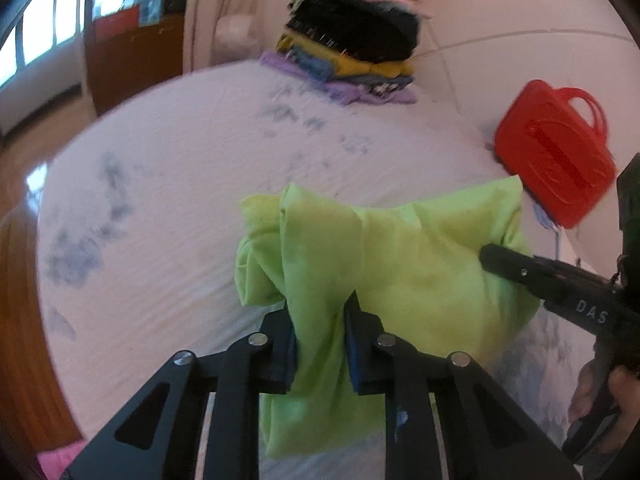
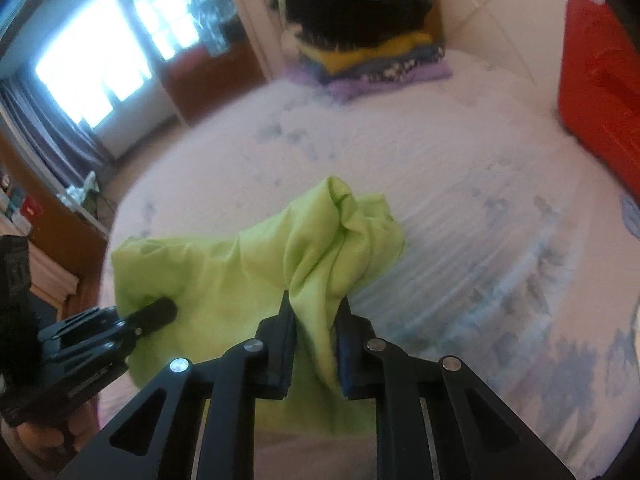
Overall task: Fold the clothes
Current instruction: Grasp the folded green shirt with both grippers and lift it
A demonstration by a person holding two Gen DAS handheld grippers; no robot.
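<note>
Two views. Left wrist: left gripper (image 1: 320, 344) jaws clamped on a bunched lime-green cloth garment (image 1: 420, 264) held above the white blue-flowered bedsheet (image 1: 180, 200), not yet flat-folded; a stack of folded clothes (image 1: 348, 48) sits well apart; "DAS" reads on the other tool. Right wrist: right gripper (image 2: 316, 344) likewise pinches it; no writing legible.

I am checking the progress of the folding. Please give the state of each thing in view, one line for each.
Left gripper: shut on the green garment.
Right gripper: shut on the green garment.
Green garment: bunched, held at two places over the bed.
Stack of clothes: folded, piled at the far end.
Red basket: lying on the bed's edge.
Bed: covered by a floral sheet.
</note>
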